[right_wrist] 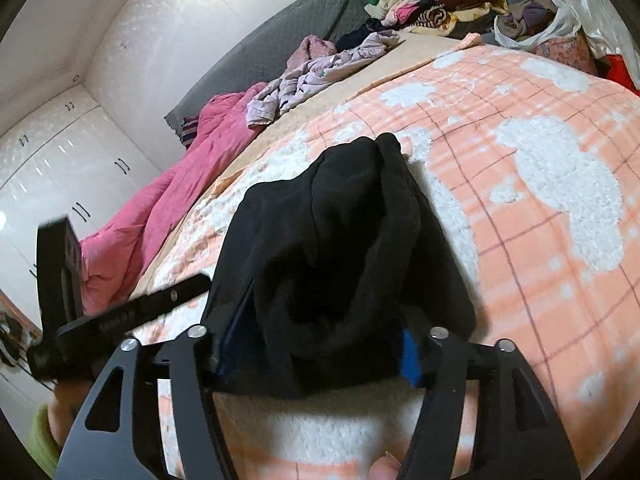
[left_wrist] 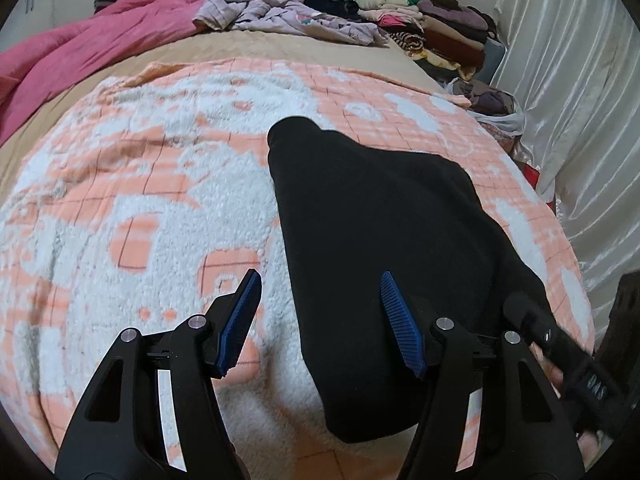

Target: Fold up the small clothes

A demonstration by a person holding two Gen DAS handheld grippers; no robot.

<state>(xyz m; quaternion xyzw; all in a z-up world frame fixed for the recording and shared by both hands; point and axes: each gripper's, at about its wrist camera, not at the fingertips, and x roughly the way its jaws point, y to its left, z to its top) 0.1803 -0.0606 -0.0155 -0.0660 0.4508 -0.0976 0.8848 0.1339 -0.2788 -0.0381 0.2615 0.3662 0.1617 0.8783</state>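
The left gripper [left_wrist: 320,320] hung released above the blanket [left_wrist: 120,200], grasping nothing. The right gripper [right_wrist: 316,344] pinched the near edge of the black garment [right_wrist: 332,240] (bunched and lifted), the rest trailing on the blanket.

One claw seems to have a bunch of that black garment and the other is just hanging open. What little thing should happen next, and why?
Probably bring the open left claw down onto the near left edge of the black garment and close. The right claw already has bunched black cloth between its fingers, while the left holds nothing, with one finger over the orange-and-white blanket. Two grips would let the fold be carried evenly.
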